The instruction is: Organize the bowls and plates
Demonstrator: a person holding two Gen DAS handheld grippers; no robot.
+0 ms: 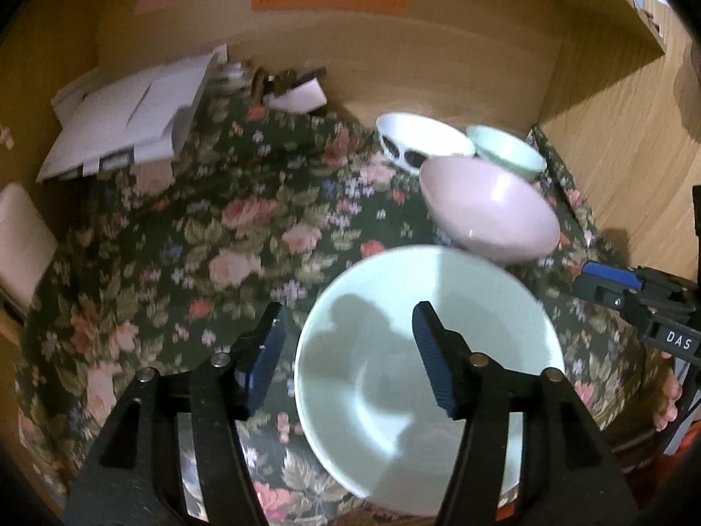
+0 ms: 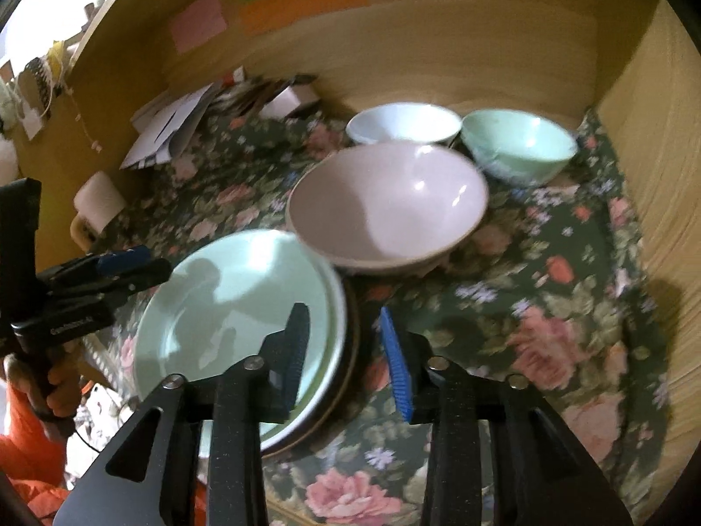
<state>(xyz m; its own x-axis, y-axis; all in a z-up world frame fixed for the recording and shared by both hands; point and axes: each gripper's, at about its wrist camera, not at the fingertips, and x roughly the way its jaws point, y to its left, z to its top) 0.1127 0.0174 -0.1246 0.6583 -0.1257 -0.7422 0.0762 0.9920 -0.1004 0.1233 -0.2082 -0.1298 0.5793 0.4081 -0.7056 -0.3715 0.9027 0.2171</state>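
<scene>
Hovering over the flowered counter (image 1: 210, 236), the left tool (image 1: 346, 350) stands apart and holds nothing; the pale green plate (image 1: 438, 315) lies just below it, its left rim between the pads. The right tool (image 2: 346, 350) is apart too, astride the right rim of the plate stack (image 2: 337, 342). Ahead of both tools sit a pink bowl (image 2: 390, 201), a white bowl (image 2: 403, 125) and a green bowl (image 2: 517, 144).

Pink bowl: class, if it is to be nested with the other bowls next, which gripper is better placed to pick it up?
Probably the right gripper: open, holding nothing, nearer the pink bowl. The left gripper hangs over the plate stack.
</scene>
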